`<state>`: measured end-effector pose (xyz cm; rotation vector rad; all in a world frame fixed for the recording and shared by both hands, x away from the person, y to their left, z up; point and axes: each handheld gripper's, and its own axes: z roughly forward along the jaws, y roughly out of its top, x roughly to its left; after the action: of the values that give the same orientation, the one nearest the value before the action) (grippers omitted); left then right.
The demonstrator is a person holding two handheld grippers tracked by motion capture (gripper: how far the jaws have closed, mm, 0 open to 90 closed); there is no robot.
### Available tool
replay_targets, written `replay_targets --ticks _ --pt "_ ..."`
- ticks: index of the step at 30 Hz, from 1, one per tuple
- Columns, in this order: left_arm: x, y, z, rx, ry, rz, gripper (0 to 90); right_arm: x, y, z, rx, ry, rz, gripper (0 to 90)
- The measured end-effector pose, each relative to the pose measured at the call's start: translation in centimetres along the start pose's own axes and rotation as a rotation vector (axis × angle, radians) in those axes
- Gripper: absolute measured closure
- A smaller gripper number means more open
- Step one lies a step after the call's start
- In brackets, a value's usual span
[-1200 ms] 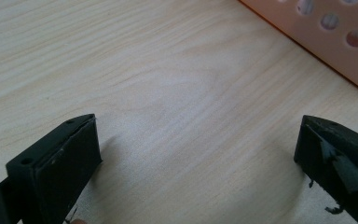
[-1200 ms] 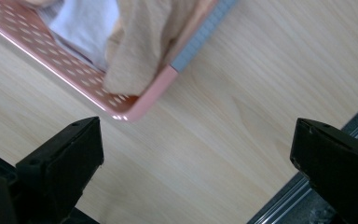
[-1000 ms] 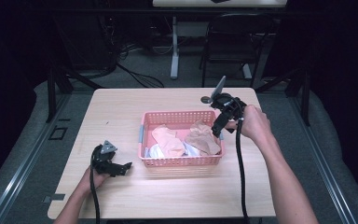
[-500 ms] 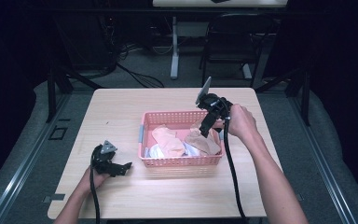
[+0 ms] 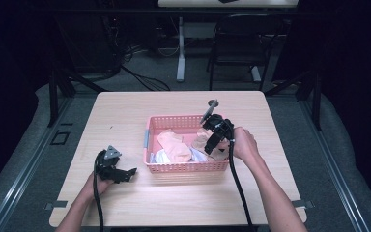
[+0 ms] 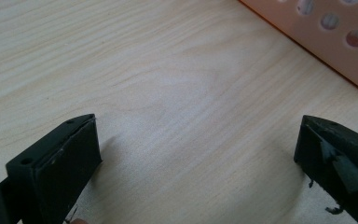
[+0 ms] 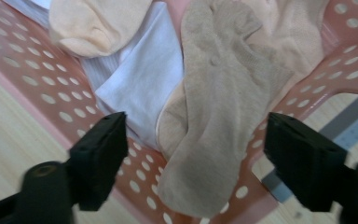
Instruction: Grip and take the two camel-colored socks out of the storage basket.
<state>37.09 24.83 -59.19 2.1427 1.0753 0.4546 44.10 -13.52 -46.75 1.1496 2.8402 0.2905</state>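
Note:
A pink perforated basket (image 5: 183, 166) stands mid-table and holds several socks. In the right gripper view a beige sock (image 7: 219, 107) lies against the basket's corner (image 7: 326, 74), beside a white sock (image 7: 140, 88) and a peach sock (image 7: 93, 23). My right gripper (image 5: 211, 145) (image 7: 196, 154) hangs open over the basket's right end, jaws either side of the beige sock, apart from it. My left gripper (image 5: 129, 172) (image 6: 198, 158) rests open on the wooden table (image 5: 125, 116) left of the basket, nothing between its jaws. The basket's wall (image 6: 335, 42) shows at the upper right of the left gripper view.
A black chair (image 5: 241, 43) and a table leg (image 5: 180, 53) stand beyond the table's far edge, with cables on the floor. Dark rails run along both sides of the table. Bare wood surrounds the basket on every side.
My right gripper has come in from the table's far right, moved left and down, and now sits over the basket's right end. The left gripper has stayed put.

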Motion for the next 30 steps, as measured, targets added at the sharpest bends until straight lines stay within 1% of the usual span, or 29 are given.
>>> replay_targets --ticks 2,3,4,5,7,8,9,10,12,13,14,15,17,18,19,20,22,24,25,26,28,29,30 --pt "0.0 0.0 0.0 0.0 0.0 -0.001 0.0 0.0 -0.4 0.6 -0.022 -0.008 0.009 32.6" --pt "0.0 0.0 0.0 0.0 0.0 0.0 0.0 0.0 -0.6 0.9 -0.02 -0.008 0.013 33.5" --pt "0.0 0.0 0.0 -0.001 0.0 0.001 0.0 -0.1 -0.8 1.0 -0.021 -0.012 0.02 36.7" --pt "0.0 0.0 0.0 -0.001 0.0 0.001 0.0 -0.2 -1.0 1.2 -0.027 -0.006 0.023 39.2" --pt "0.0 0.0 0.0 -0.001 0.0 0.001 0.0 -0.3 -1.3 1.5 -0.043 -0.007 0.034 42.3" --pt "0.0 0.0 0.0 0.0 0.0 -0.001 0.0 -0.4 -1.5 1.6 -0.034 -0.008 0.034 43.7" --pt "0.0 0.0 0.0 0.0 0.0 0.0 0.0 -0.4 -1.7 1.8 -0.045 -0.012 0.042 45.2" --pt "0.0 0.0 0.0 0.0 0.0 0.0 0.0 -0.4 -1.8 1.8 -0.044 -0.012 0.045 47.0" --pt "0.0 0.0 0.0 0.0 0.0 0.0 0.0 -0.5 -2.1 2.0 -0.054 0.003 0.063 51.1" --pt "0.0 0.0 0.0 -0.001 0.001 0.001 0.0 -0.6 -2.2 2.0 -0.045 -0.004 0.054 53.4" --pt "0.0 0.0 0.0 0.0 0.0 0.0 0.0 -0.5 -2.4 2.2 -0.069 -0.001 0.077 56.3" --pt "0.0 0.0 0.0 0.0 0.0 0.0 0.0 -0.6 -2.4 2.1 -0.058 -0.001 0.067 59.1" --pt "0.0 0.0 0.0 -0.001 0.0 0.001 0.0 -0.6 -2.6 2.1 -0.056 -0.009 0.073 63.6" --pt "0.0 0.0 0.0 0.0 0.0 0.0 0.0 -0.7 -2.6 2.1 -0.051 -0.004 0.07 66.5" --pt "0.0 0.0 0.0 0.0 0.0 0.0 0.0 -0.7 -2.6 2.1 -0.05 -0.015 0.069 69.7" --pt "0.0 0.0 0.0 0.0 0.0 0.0 0.0 -0.7 -2.7 2.1 -0.059 -0.015 0.077 72.8" --pt "0.0 0.0 0.0 0.0 0.0 -0.001 0.0 -0.7 -2.7 2.0 -0.055 -0.028 0.073 78.2" --pt "0.0 0.0 0.0 0.0 0.0 0.0 0.0 -0.7 -2.5 1.6 -0.037 -0.028 0.068 81.0" --pt "0.0 0.0 0.0 0.0 0.0 0.0 0.0 -0.6 -2.4 1.6 -0.052 -0.034 0.075 81.9" --pt "0.0 0.0 0.0 0.0 0.0 0.0 0.0 -0.6 -2.3 1.3 -0.031 -0.039 0.06 82.3" --pt "0.0 0.0 0.0 0.0 0.0 -0.001 0.0 -0.4 -1.9 0.7 -0.033 -0.042 0.063 82.6" --pt "0.0 0.0 0.0 -0.001 0.0 0.001 0.0 -0.5 -1.7 0.3 -0.006 -0.045 0.038 82.7" --pt "0.0 0.0 0.0 0.0 0.0 -0.001 0.0 -0.4 -1.5 0.1 -0.01 -0.05 0.036 82.7"
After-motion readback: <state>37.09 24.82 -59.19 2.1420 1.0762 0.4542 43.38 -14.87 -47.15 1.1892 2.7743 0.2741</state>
